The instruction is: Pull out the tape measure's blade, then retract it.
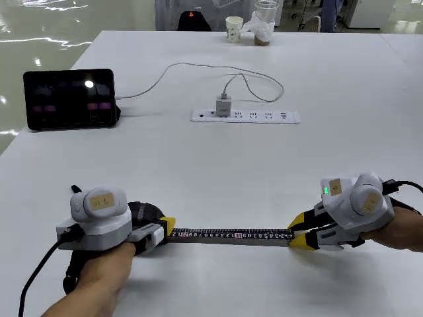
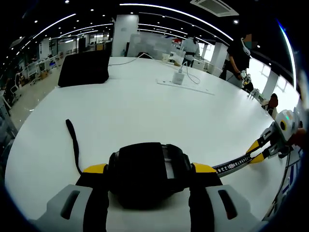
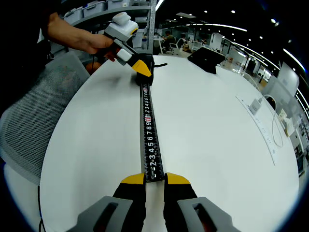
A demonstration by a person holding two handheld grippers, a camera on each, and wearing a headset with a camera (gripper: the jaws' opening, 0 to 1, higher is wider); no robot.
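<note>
The black tape measure case (image 2: 147, 169) sits between my left gripper's (image 2: 148, 168) yellow-tipped jaws, which are shut on it. In the head view that gripper (image 1: 162, 228) is at the lower left of the white table. A black blade with white numbers (image 1: 231, 234) runs out flat to the right. My right gripper (image 1: 297, 232) is shut on the blade's end. In the right gripper view the blade (image 3: 149, 140) stretches from my right gripper (image 3: 154, 179) away to the case (image 3: 146, 67). A black wrist strap (image 2: 73, 142) trails from the case.
A dark tablet (image 1: 69, 99) stands at the back left. A white power strip (image 1: 246, 117) with a plugged charger and cable lies mid-table. Paper cups (image 1: 234, 29) stand at the far edge. A mesh chair (image 3: 34, 121) is beside the table, and people stand beyond it.
</note>
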